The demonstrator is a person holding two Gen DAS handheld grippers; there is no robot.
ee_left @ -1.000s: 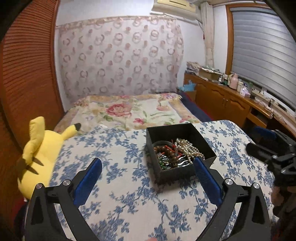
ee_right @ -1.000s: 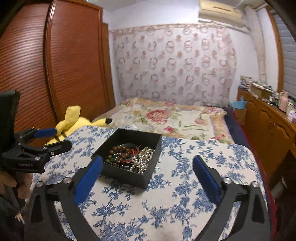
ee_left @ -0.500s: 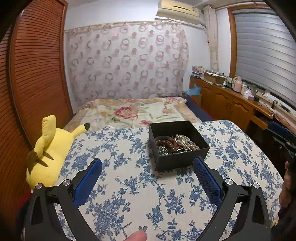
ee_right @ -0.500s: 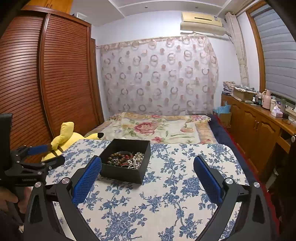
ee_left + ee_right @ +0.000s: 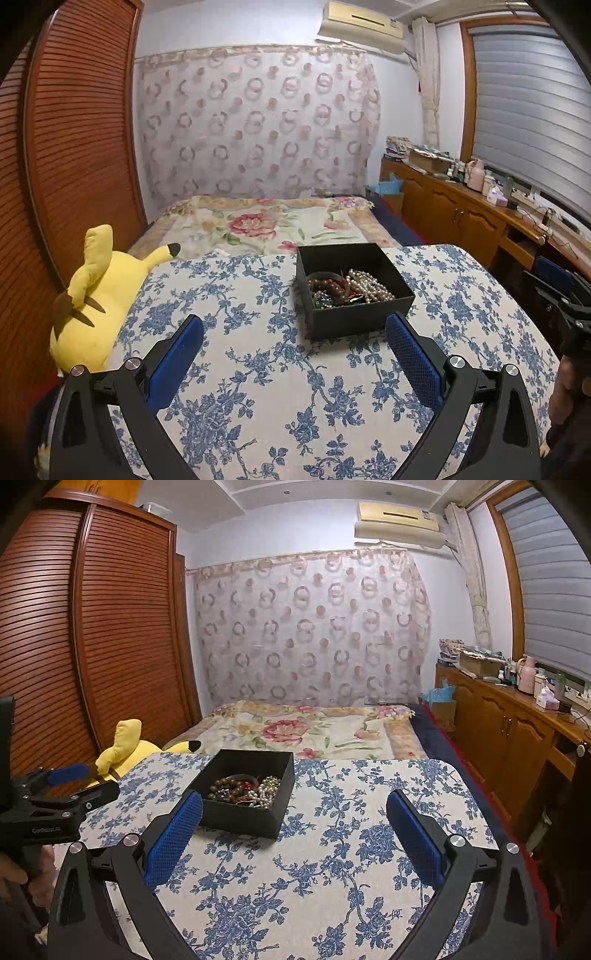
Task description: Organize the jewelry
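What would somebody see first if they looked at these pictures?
Probably the black box in the middle of the blue-flowered table, full of tangled beads and pearls. Next, the bright yellow plush toy lying at the table's left edge, beside the brown slatted wardrobe.

Matt black box (image 5: pixel 360 317); printed cloth cover (image 5: pixel 258 387).

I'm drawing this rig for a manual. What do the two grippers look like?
Both match: the left gripper and right gripper have black angular frames with silver screw heads, and long fingers faced with blue textured pads. No cables or sleeves are visible.
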